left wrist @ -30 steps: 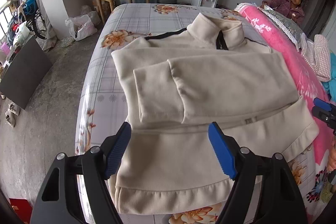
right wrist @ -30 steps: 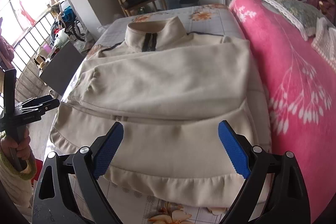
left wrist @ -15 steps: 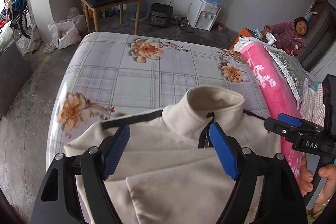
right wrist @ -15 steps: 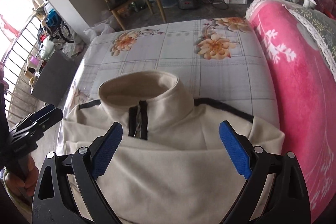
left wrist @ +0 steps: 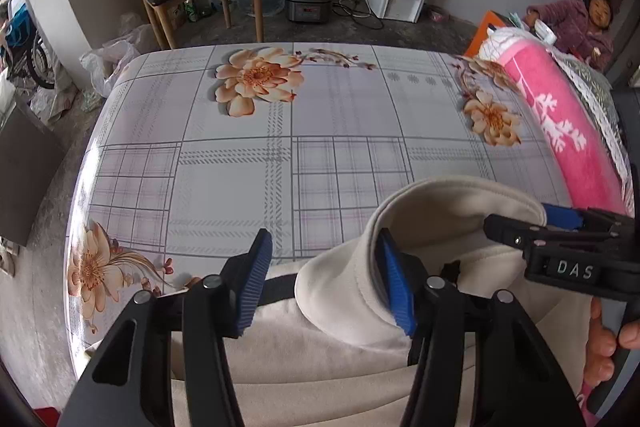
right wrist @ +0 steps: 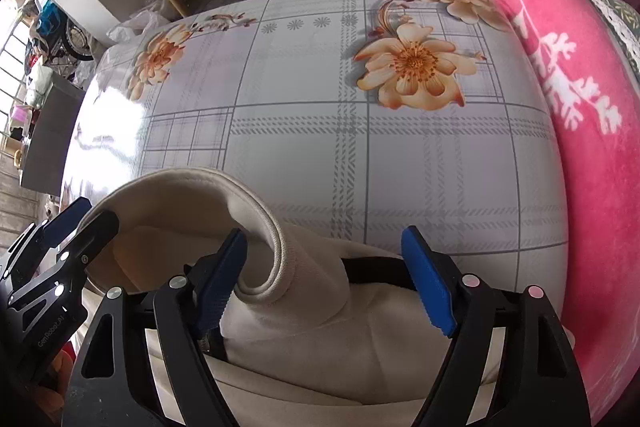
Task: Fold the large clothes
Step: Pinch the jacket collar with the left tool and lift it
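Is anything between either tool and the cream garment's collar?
Nothing visible. The left tool and right tool each straddle a side of the cream garment's collar, jaws closing with fabric between them.

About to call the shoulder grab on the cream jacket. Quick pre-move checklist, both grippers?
1. Left gripper at the collar: ok. It is closing with the collar's left side and shoulder fabric between its pads.
2. Right gripper at the collar's right side: ok. It is closing around the rolled collar edge and shoulder.
3. Pads pressing the cloth: not ok on either gripper; gaps still show.
4. The two grippers apart from each other: ok, close but separate.
5. Tablecloth beyond the collar bare: ok.
6. Pink blanket apart from the jacket: cannot tell; their edges run close.
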The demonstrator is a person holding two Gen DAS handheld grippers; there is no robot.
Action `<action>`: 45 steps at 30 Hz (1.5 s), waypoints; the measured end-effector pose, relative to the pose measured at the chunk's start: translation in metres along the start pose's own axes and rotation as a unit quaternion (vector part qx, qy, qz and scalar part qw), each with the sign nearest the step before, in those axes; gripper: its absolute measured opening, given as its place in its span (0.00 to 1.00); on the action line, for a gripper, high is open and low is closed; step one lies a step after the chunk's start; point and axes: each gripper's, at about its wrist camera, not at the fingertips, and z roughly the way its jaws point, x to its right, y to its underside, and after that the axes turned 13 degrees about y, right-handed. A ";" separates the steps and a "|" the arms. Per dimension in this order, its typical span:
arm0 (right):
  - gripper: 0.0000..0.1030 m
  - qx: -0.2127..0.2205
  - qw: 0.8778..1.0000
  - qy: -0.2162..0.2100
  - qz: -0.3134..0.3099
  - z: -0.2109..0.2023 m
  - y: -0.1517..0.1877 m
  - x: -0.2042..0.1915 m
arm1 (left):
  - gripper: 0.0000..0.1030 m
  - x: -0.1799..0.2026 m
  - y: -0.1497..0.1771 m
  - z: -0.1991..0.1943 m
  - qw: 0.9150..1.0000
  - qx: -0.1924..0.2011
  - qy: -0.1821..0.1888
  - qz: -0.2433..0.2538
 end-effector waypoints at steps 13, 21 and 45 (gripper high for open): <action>0.11 0.083 0.994 -0.012 -0.075 -0.061 0.058 0.003 | 0.10 0.018 0.059 -0.047 0.994 0.022 0.035 0.100; 0.11 0.109 0.986 -0.014 -0.127 -0.068 0.115 -0.003 | 0.10 0.025 0.108 -0.061 0.991 0.043 0.048 0.120; 0.29 0.154 0.972 -0.134 -0.114 -0.098 0.089 -0.022 | 0.12 0.019 0.140 -0.052 0.990 0.052 0.048 0.125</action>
